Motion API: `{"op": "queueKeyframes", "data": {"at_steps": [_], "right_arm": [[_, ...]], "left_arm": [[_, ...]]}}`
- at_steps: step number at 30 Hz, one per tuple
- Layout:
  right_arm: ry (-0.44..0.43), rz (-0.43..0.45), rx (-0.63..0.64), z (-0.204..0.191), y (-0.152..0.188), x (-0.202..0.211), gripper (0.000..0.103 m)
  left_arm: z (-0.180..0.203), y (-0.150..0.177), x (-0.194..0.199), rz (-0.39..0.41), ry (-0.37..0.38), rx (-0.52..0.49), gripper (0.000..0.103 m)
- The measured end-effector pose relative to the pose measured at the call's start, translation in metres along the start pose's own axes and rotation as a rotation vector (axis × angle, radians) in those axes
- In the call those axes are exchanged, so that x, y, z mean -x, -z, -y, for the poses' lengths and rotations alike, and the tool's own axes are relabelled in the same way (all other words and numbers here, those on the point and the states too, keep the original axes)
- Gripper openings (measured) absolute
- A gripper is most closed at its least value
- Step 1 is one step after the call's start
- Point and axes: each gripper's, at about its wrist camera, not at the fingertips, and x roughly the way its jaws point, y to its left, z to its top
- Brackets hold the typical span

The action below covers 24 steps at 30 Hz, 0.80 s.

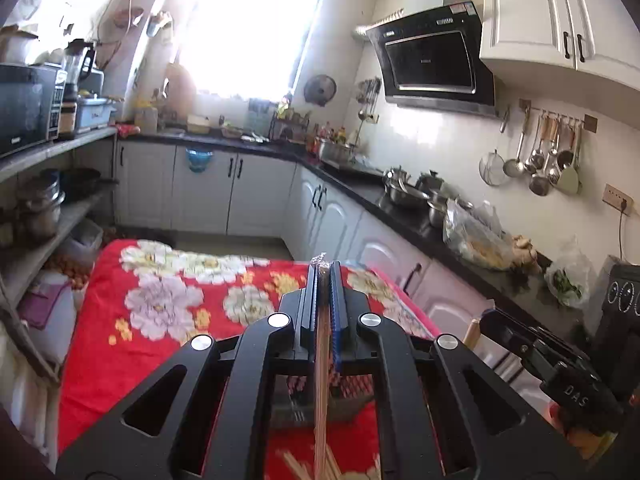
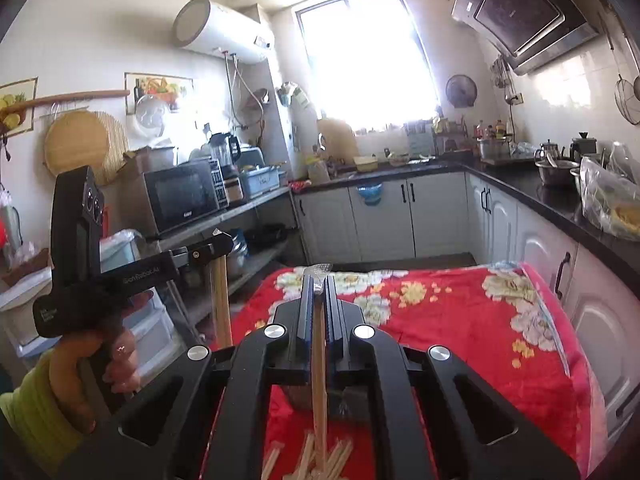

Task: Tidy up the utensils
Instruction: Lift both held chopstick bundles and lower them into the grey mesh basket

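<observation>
My left gripper [image 1: 323,270] is shut on a bundle of light wooden chopsticks [image 1: 320,380] wrapped in clear film at the top, held upright above the table. My right gripper [image 2: 318,280] is shut on another chopstick bundle [image 2: 319,376], also upright. Loose chopsticks [image 2: 316,458] lie on the red cloth below, beside a dark utensil holder [image 2: 348,402], which also shows in the left wrist view [image 1: 296,410]. The left gripper with its bundle [image 2: 221,300] shows at the left of the right wrist view. The right gripper [image 1: 532,344] shows at the right of the left wrist view.
The table wears a red floral cloth [image 1: 168,300]. A black counter [image 1: 400,204] with pots and plastic bags runs along the right. Shelves with a microwave [image 2: 180,196] stand at the left. White cabinets [image 2: 384,216] line the far wall.
</observation>
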Motion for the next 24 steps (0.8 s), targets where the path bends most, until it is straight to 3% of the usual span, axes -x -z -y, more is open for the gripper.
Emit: {"op": "queueKeyframes", "data": {"at_steps": [12, 24], "right_arm": [[0.009, 0.084, 0.011, 0.003, -0.038, -0.028, 0.005], [0.052, 0.111, 0.003, 0.019, -0.047, -0.059, 0.005]], "left_arm": [[-0.021, -0.024, -0.043, 0.061, -0.028, 0.044, 0.003], [-0.024, -0.03, -0.077, 0.143, -0.087, -0.027, 0.003]]}}
